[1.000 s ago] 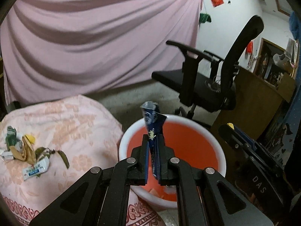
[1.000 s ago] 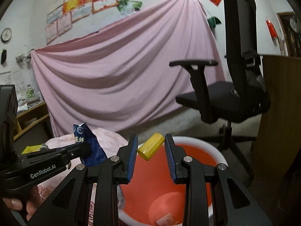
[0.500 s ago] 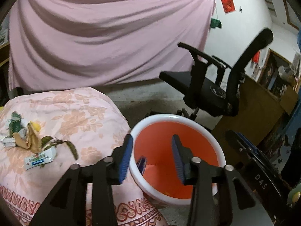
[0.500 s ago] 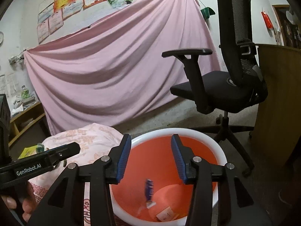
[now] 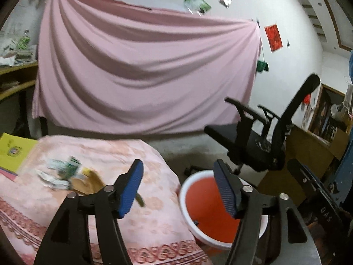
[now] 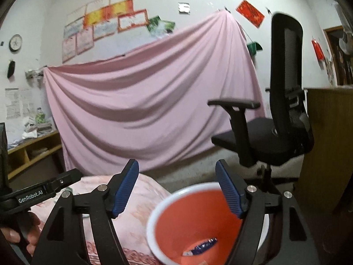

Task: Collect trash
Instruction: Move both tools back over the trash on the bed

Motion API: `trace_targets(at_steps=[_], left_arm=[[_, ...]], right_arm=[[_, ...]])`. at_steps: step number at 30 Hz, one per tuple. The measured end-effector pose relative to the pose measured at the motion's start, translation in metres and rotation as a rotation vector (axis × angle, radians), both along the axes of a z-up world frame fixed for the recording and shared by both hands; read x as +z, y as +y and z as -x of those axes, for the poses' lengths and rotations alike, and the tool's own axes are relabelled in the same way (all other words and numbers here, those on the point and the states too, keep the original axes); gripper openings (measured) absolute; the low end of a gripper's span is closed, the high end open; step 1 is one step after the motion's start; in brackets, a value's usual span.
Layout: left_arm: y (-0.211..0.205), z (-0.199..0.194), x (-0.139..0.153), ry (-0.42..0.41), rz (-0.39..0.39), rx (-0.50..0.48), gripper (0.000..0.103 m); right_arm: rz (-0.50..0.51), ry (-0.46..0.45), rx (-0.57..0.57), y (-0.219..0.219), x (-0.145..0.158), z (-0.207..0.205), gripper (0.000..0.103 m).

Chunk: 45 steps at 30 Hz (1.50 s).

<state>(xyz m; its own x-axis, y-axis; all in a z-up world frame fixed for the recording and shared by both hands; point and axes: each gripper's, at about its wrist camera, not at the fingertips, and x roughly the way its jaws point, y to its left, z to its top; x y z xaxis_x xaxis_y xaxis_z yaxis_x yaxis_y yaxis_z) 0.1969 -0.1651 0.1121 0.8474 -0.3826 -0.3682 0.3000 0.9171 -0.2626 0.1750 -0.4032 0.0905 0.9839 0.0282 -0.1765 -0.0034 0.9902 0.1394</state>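
The orange bucket with a white rim [image 5: 184,207] [image 6: 154,216] stands on the floor beside the pink floral table cover [image 5: 123,154]. A blue wrapper [image 6: 201,246] lies at its bottom. My left gripper [image 5: 178,190] hovers above the table's edge and the bucket, jaws opening, nothing between them. My right gripper [image 6: 177,188] hangs over the bucket, jaws opening and empty too. A blurred heap of trash [image 5: 66,174], wrappers and a banana peel, lies on the cover at the left. The left gripper's side [image 6: 44,190] shows in the right wrist view, held by a hand [image 6: 26,231].
A black office chair [image 5: 264,141] [image 6: 275,132] stands behind the bucket on the right. A wooden cabinet [image 6: 326,145] is at the far right. A pink sheet [image 5: 143,77] hangs on the back wall. A yellow booklet [image 5: 13,152] lies at the table's left edge.
Both grippers opened and dropped their loads: the blue wrapper and the yellow piece fell into the bucket. Both then rose, and the left one swung left toward the table.
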Motion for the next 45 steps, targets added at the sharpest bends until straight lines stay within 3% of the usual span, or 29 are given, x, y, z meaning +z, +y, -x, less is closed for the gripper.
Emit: trace_targets(at_steps=[2, 6, 9, 17, 26, 33, 45], left_arm=[[0.015, 0.007, 0.007, -0.029, 0.018, 0.025, 0.070], [0.048, 0.023, 0.015, -0.099, 0.058, 0.075, 0.102], [0.074, 0.035, 0.018, -0.142, 0.074, 0.103, 0.102], [0.134, 0.072, 0.014, -0.233, 0.015, 0.220, 0.102], [0.176, 0.084, -0.001, -0.279, 0.006, 0.317, 0.102], [0.191, 0.071, -0.020, -0.258, -0.038, 0.346, 0.102], [0.205, 0.027, -0.066, -0.116, -0.066, 0.345, 0.102]], right_arm=[[0.005, -0.031, 0.011, 0.010, 0.007, 0.004, 0.077], [0.013, -0.081, 0.028, 0.028, 0.015, 0.012, 0.090], [0.016, -0.119, 0.034, 0.043, 0.018, 0.018, 0.103], [0.000, -0.196, 0.098, 0.086, 0.017, 0.029, 0.103], [0.088, -0.253, 0.176, 0.140, 0.009, 0.033, 0.103], [0.140, -0.203, 0.230, 0.167, -0.007, 0.013, 0.103], [0.181, -0.037, 0.263, 0.185, -0.048, -0.028, 0.103]])
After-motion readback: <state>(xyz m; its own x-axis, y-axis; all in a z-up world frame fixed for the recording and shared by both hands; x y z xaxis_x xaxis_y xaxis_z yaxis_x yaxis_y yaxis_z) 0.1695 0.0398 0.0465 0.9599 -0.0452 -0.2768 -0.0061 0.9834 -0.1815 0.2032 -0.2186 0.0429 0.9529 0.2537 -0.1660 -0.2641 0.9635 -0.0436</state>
